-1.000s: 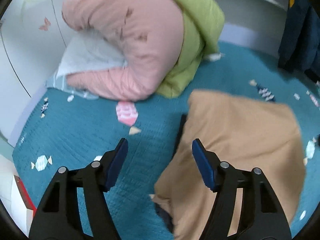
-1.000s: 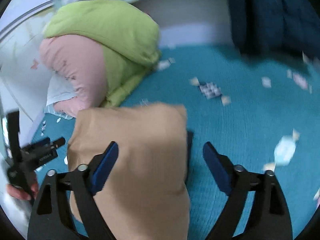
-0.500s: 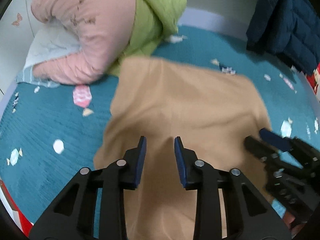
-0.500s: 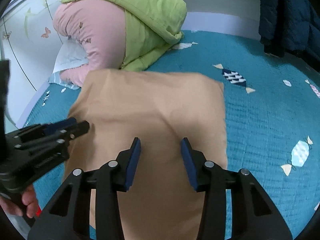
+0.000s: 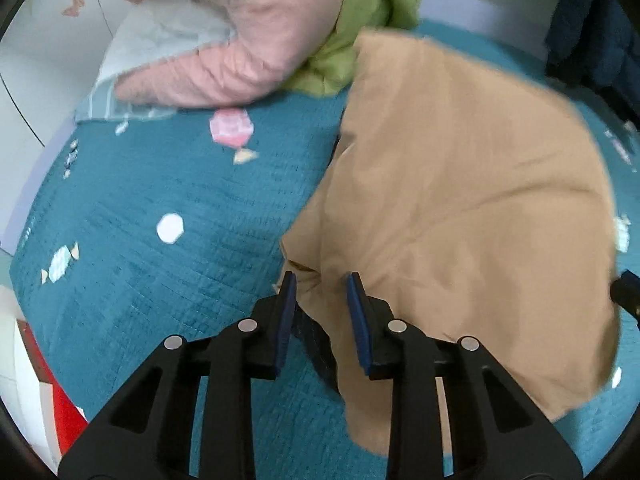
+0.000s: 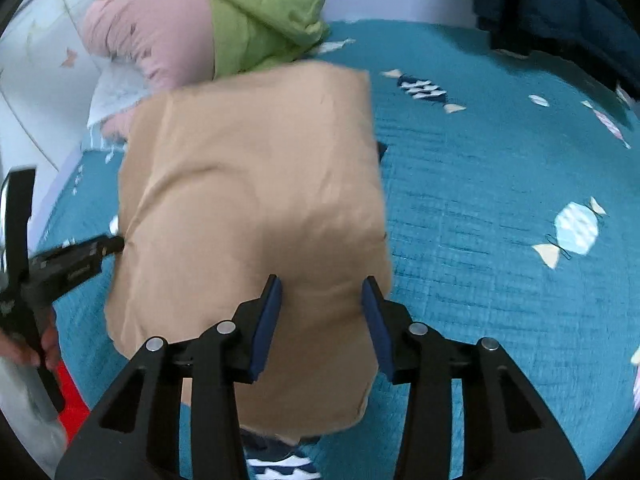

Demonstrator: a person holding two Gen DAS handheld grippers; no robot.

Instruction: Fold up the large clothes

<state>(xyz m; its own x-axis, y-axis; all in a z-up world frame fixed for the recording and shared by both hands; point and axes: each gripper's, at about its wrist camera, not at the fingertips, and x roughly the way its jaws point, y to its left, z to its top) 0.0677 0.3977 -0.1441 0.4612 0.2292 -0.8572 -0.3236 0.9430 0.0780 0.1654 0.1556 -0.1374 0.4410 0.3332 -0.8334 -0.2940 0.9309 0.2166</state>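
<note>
You are working over a tan garment (image 5: pixel 460 200) that is lying folded on the teal bedspread (image 5: pixel 160 184), filling the centre and right of the left wrist view and the centre-left of the right wrist view. Behind it, in the upper part of both frames, a pink quilt (image 5: pixel 248 36) and a green quilt (image 6: pixel 248 8) are piled together, and a dark blue jacket (image 6: pixel 560 12) is sitting in the upper right.

Your left hand-held gripper (image 5: pixel 320 304) is sitting at the garment's near left corner with its jaws a little apart; cloth is lying between the blue pads, but I cannot tell whether they are pinching it. Your right hand-held gripper (image 6: pixel 322 316) is straddling the near edge with its jaws clearly apart, gripping nothing.

The garment is looking soft and limp, puffing slightly in the middle as if air is trapped under the top layer, so it is likely light and will be sagging wherever you are not supporting it. A darker layer is peeking out under the near edge, so a shallow pinch may be catching only the top sheet. Take hold at the two near corners, biting deep enough to gather every layer, and keep both corners level as you carry them over, or the fold is likely to skew.
</note>
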